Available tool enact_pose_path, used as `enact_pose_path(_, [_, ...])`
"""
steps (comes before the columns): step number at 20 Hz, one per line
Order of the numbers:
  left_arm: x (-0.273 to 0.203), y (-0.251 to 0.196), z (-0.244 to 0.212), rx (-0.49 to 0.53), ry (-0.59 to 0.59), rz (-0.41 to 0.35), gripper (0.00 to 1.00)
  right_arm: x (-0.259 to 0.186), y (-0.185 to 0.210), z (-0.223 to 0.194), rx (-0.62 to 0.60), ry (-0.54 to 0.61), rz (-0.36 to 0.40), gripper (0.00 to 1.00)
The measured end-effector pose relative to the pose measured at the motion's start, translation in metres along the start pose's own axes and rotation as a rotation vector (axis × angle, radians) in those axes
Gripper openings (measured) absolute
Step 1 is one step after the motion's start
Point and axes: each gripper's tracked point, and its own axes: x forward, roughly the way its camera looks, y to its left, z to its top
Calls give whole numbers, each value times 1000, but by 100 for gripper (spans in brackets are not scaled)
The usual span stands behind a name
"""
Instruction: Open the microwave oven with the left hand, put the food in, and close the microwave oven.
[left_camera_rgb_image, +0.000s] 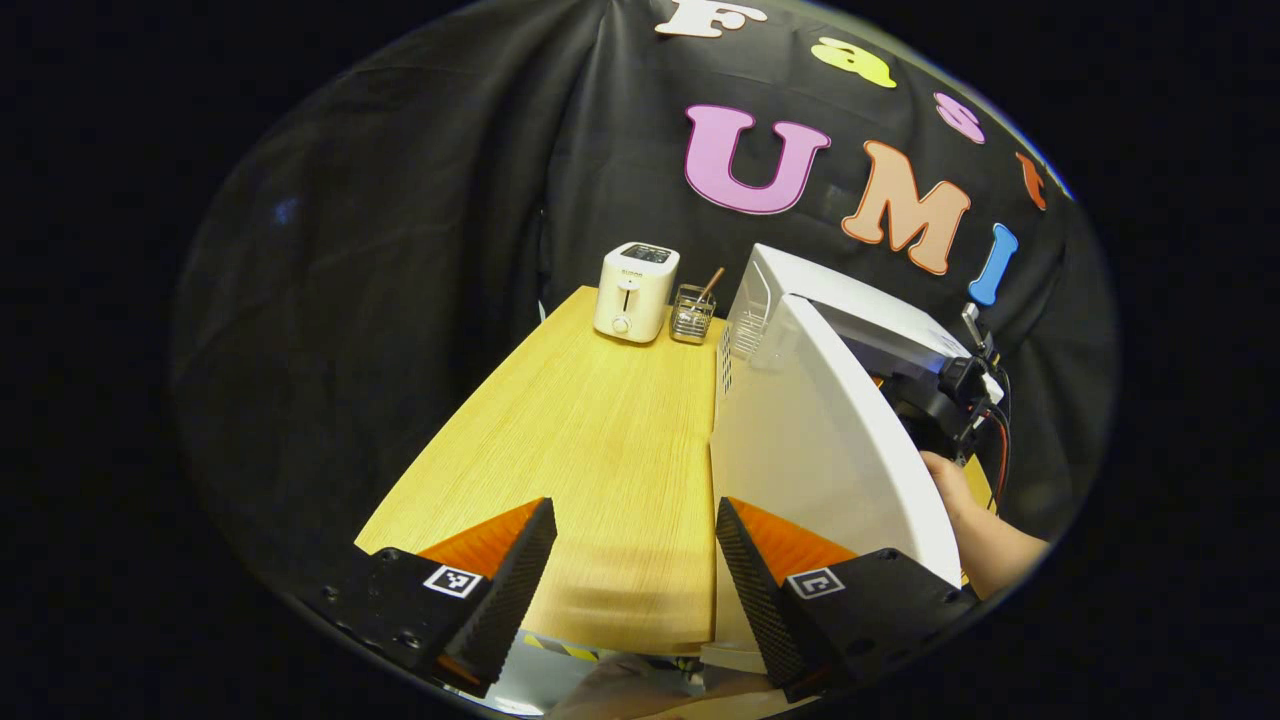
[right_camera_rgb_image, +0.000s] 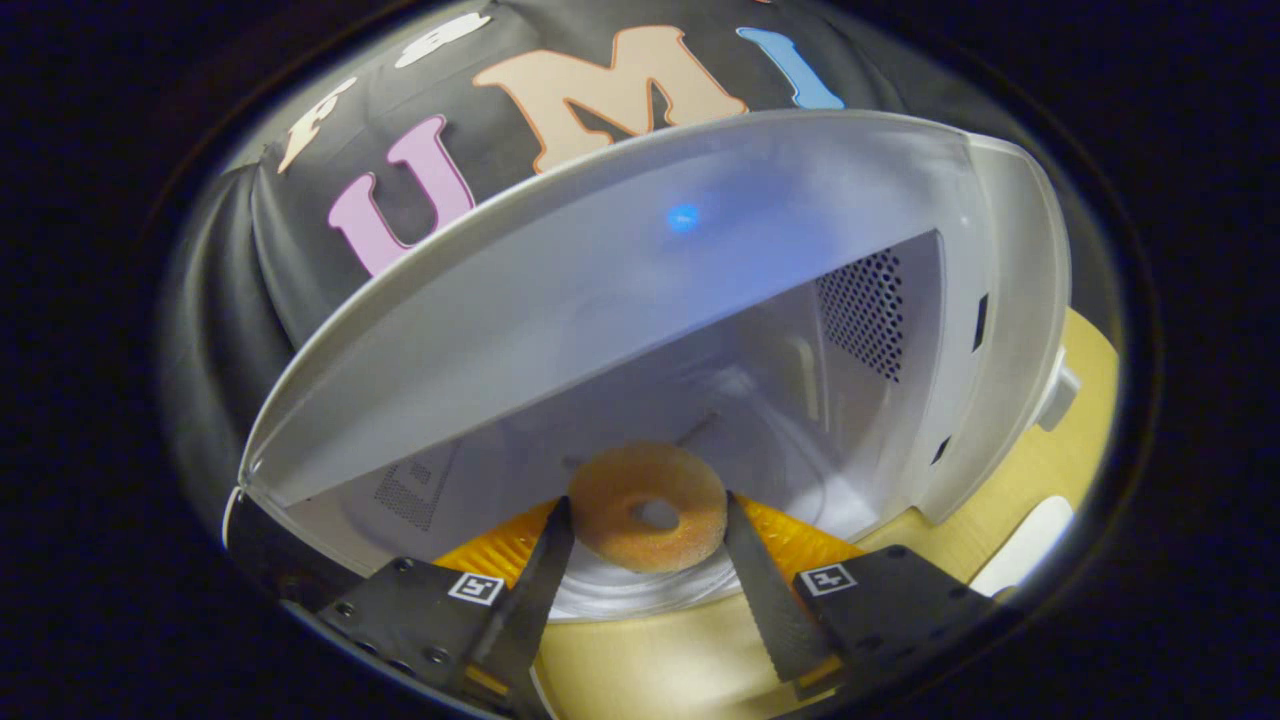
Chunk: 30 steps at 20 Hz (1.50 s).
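White and boxy, the microwave (right_camera_rgb_image: 640, 300) stands open on the wooden table (left_camera_rgb_image: 590, 440), its cavity facing the right gripper (right_camera_rgb_image: 648, 545), which is by far the nearer of the two to the food. In the left gripper view the door (left_camera_rgb_image: 830, 450) swings out toward the camera, edge-on beside the left gripper (left_camera_rgb_image: 635, 560), whose fingers are spread wide with nothing between them, the door just off its right finger. A hand (left_camera_rgb_image: 950, 480) with the other tool shows past the door. Straight ahead of the right gripper, just inside the cavity mouth, sits the doughnut (right_camera_rgb_image: 648, 505), a flat ring facing the camera. The right fingers flank it on both sides; they seem to be pinching it, though contact is hard to confirm from this angle. It looks to be over the glass turntable (right_camera_rgb_image: 640, 590), resting or just above. Nothing else is in the cavity. Far back on the table stand a toaster (left_camera_rgb_image: 636, 290) and a small wire basket (left_camera_rgb_image: 692, 314) holding a stick.
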Motion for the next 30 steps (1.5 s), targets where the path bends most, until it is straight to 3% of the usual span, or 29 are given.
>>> enact_pose_path(1, [1, 0, 0, 0, 0, -1, 95, -1, 0, 0, -5, -2, -3, 82])
enact_pose_path(2, [2, -1, 0, 0, 3, -5, 95, -2, 2, 1, -12, -10, -3, 94])
enact_pose_path(3, [3, -3, -2, -3, 7, -12, 95, -5, 3, 4, -21, -21, 1, 98])
enact_pose_path(4, [4, -5, -3, -6, 12, -20, 95, -8, 5, 5, -31, -28, 3, 98])
enact_pose_path(5, [5, -6, -4, -9, 18, -25, 93, -12, 5, 6, -41, -29, 4, 91])
enact_pose_path(6, [4, -6, -4, -12, 20, -30, 93, -16, 6, 7, -50, -33, 6, 98])
enact_pose_path(10, [5, -11, -3, -11, 19, -45, 92, -45, 8, 13, -82, -49, 31, 98])
enact_pose_path(11, [4, -12, -3, -7, 15, -50, 92, -54, 10, 15, -91, -56, 43, 92])
enact_pose_path(14, [2, -14, -5, 15, 15, -66, 89, -84, 12, 21, -117, -75, 72, 91])
enact_pose_path(21, [-1, -28, -12, 58, 30, -119, 75, -155, 11, 42, -190, -133, 76, 91])
enact_pose_path(25, [-5, -39, -14, 75, 34, -162, 53, -198, 15, 56, -224, -192, 71, 91])
enact_pose_path(29, [-11, -46, -16, 115, 24, -192, 22, -228, 8, 72, -256, -254, 32, 91])
enact_pose_path(30, [-13, -48, -15, 123, 19, -196, 9, -234, 5, 75, -250, -261, 24, 91])
